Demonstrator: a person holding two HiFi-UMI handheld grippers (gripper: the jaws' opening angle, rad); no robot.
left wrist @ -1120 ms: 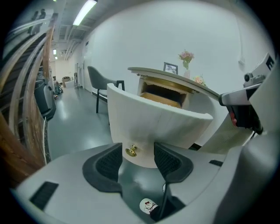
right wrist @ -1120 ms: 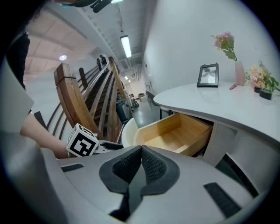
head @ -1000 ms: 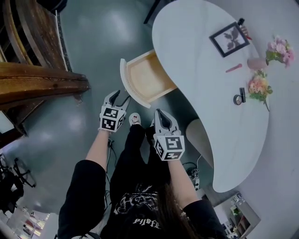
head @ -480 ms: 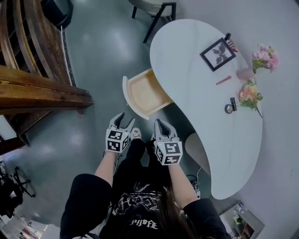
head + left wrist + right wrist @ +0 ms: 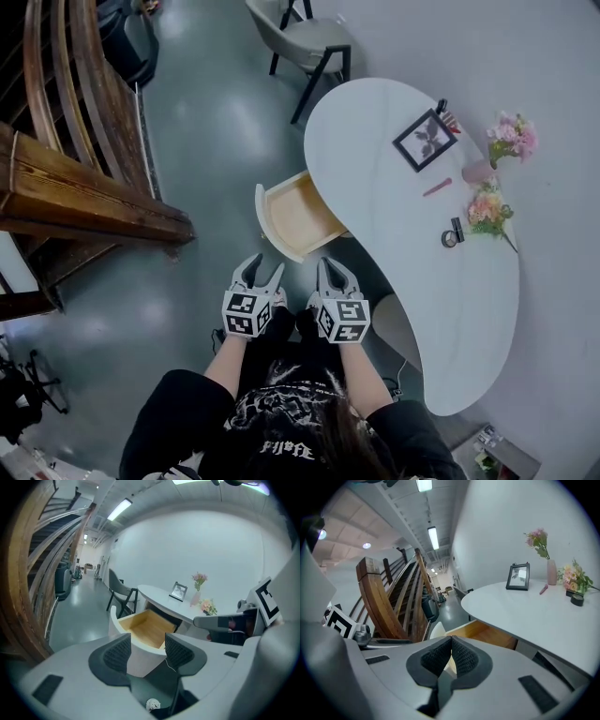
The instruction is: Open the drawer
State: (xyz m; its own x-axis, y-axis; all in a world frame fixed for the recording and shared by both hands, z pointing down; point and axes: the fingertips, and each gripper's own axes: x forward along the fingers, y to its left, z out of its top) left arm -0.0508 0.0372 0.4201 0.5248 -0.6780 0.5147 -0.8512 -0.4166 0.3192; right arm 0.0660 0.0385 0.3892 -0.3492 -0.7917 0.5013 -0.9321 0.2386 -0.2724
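Pale wood lined the drawer (image 5: pixel 298 217), which stood pulled out from under the white table (image 5: pixel 394 244) at centre frame in the head view. Its rear end was hidden beneath the tabletop. Left gripper (image 5: pixel 260 277) and right gripper (image 5: pixel 337 273) hung side by side just below the drawer front, neither touching it. Chair (image 5: pixel 309 42) was cut off at the top edge, wooden staircase (image 5: pixel 84 187) at the left edge. Small items at the table's right side were too small to identify, apart from a picture frame (image 5: pixel 425 140) and pink flowers (image 5: pixel 511 136).

Left gripper view: jaws spread apart with nothing held. The drawer's white curved front showed through the gap, its lower part masked by the jaws. This view took in the whole open box, which the right gripper view did not.

Right gripper view: jaws pressed together, empty. Only a sliver of the drawer's wood was visible under the table edge — but the frame and a pink vase (image 5: pixel 551 572) read clearly there.
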